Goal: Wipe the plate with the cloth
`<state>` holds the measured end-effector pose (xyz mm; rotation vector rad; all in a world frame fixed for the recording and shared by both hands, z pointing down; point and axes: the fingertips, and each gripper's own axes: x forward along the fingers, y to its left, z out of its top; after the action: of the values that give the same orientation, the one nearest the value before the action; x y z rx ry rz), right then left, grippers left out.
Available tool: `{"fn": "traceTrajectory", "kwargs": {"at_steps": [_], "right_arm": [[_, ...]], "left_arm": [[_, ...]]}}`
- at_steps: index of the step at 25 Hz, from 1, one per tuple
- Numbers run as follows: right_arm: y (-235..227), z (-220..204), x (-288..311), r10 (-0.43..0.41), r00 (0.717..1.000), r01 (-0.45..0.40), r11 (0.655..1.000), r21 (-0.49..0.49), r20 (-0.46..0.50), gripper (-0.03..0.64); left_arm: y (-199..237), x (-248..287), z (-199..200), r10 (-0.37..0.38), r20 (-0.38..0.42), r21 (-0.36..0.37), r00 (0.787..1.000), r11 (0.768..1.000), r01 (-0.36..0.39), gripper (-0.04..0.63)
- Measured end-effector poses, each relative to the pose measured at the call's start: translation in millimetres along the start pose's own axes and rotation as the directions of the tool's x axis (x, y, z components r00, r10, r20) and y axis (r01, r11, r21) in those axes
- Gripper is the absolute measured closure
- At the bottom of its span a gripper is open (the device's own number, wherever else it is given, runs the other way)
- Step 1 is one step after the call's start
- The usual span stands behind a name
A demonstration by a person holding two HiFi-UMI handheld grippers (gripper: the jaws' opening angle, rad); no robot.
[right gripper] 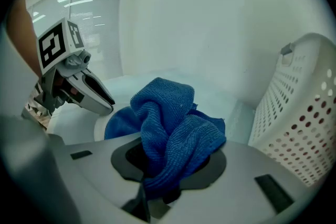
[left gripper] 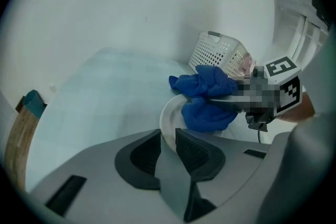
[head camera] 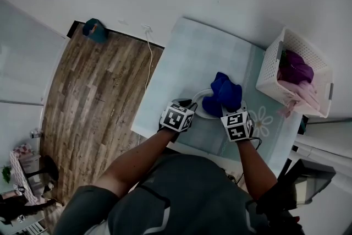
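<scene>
Mid frame of the head view, the plate (head camera: 198, 111) sits on a pale mat (head camera: 187, 58) on the table. The left gripper (left gripper: 168, 145) has its jaws nearly together, pinching the plate's near rim, so the plate is held down. The right gripper (right gripper: 160, 168) has its jaws clamped on a bunched blue cloth (right gripper: 170, 120), and the wad spills forward out of them. The cloth lies over the plate's middle and right part, touching it as far as I can tell. A white basket (head camera: 275, 63) with pink and purple fabric stands at the right of the frame, well apart from the plate. Looks like grasping is done and wiping is under way. Can't tell how much of the plate has been covered. The left part of the rim shows bare, so likely more passes are left.
</scene>
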<state>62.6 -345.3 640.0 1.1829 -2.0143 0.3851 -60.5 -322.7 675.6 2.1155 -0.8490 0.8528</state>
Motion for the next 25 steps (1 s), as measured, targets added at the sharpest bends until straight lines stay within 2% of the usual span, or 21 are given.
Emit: {"fn": "traceTrajectory", "kwargs": {"at_steps": [5,7,9,11,13,15,20,23,25], "right_arm": [[-24.5,-3.5,-19.2,-0.098,0.995,0.099,0.992,0.075,-0.021,0.49],[-23.2,6.7,-26.5,-0.108,0.994,0.106,0.987,0.119,0.007,0.491],[1.3,29.1,-25.2,-0.037,0.997,0.029,0.994,0.105,0.072,0.491],[37.1,52.3,-17.9,0.076,0.989,-0.083,0.995,0.053,0.126,0.491],[68.4,63.6,-8.9,0.172,0.976,-0.178,0.983,0.033,0.136,0.491],[92.9,61.6,2.5,0.235,0.966,-0.238,0.971,0.019,0.108,0.491],[99.6,41.1,23.8,0.226,0.974,-0.226,0.974,-0.024,0.027,0.491],[88.1,31.9,18.9,0.218,0.976,-0.218,0.976,0.007,0.004,0.491],[76.4,22.7,13.8,0.199,0.98,-0.198,0.979,0.048,-0.001,0.491]], "left_arm": [[0.3,-0.9,-0.1,-0.007,0.004,-0.023,1.0,1.0,0.007,0.503],[0.3,-3.5,0.8,-0.019,0.022,-0.056,1.0,0.998,0.02,0.504],[0.7,-6.1,-0.6,-0.034,0.034,-0.072,0.999,0.997,0.036,0.505],[2.3,-8.1,-3.0,-0.038,0.027,-0.066,0.999,0.997,0.04,0.505],[2.6,-9.1,-3.6,-0.047,0.023,-0.068,0.999,0.997,0.048,0.506],[2.4,-9.0,-4.9,-0.06,0.019,-0.072,0.998,0.996,0.061,0.506],[2.2,-8.2,-4.5,-0.064,0.01,-0.057,0.998,0.996,0.064,0.517],[0.9,-8.2,-3.4,-0.06,0.014,-0.03,0.998,0.998,0.061,0.518],[2.1,-7.9,-4.3,-0.064,0.015,-0.041,0.998,0.997,0.064,0.518]]}}
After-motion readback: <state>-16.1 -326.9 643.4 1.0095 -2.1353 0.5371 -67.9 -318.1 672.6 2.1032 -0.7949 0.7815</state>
